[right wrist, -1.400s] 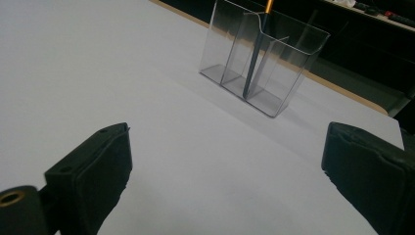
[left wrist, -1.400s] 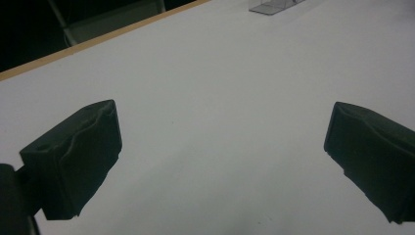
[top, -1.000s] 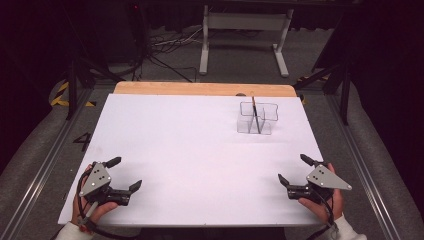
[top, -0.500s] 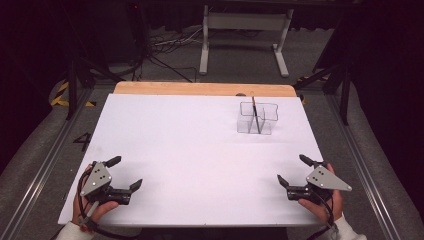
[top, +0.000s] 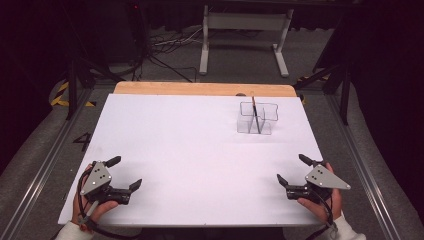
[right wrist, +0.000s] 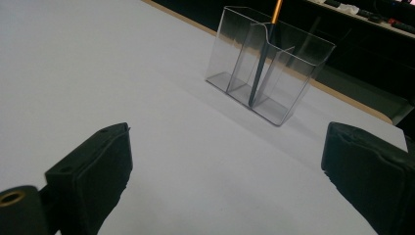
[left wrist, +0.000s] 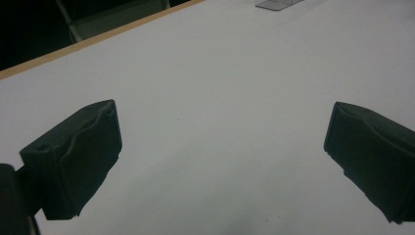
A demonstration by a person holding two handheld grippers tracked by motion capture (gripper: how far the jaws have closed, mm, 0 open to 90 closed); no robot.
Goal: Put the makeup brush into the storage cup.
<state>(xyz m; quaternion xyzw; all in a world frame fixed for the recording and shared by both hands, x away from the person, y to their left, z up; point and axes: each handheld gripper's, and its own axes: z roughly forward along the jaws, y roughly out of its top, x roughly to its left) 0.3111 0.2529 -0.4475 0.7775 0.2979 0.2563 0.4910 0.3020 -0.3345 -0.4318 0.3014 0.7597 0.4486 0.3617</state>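
The right gripper (top: 296,172) rests at the table's five o'clock corner, jaws spread wide with nothing between them; the left gripper (top: 126,173) mirrors it at seven o'clock, equally splayed and empty, each steadied low over the white table (top: 190,150) by a hand at the near edge; the posture reads as a ready stance, both tools parked clear of the work with the whole surface open between them. From the right gripper's own camera, the clear plastic holder (right wrist: 269,61) stands dead ahead at twelve o'clock, well apart from the jaws, which suggests this tool is the one lined up to reach for it; the holder sits toward the table's one o'clock corner, near the wooden far edge (top: 200,89), upright and divided into compartments. A slim pencil-like stick (right wrist: 264,58) leans inside it, its orange upper end (right wrist: 277,11) rising past the rim, probably stowed there to keep it from rolling. Which compartment the stick occupies is hard to judge through the overlapping transparent walls; its top is cut off by the frame in the right gripper view; in the left gripper view the holder (left wrist: 276,4) is a sliver at one o'clock, clipped by the upper border; the room beyond the table falls into darkness, with a stand's legs (top: 242,45) and cables faintly legible.
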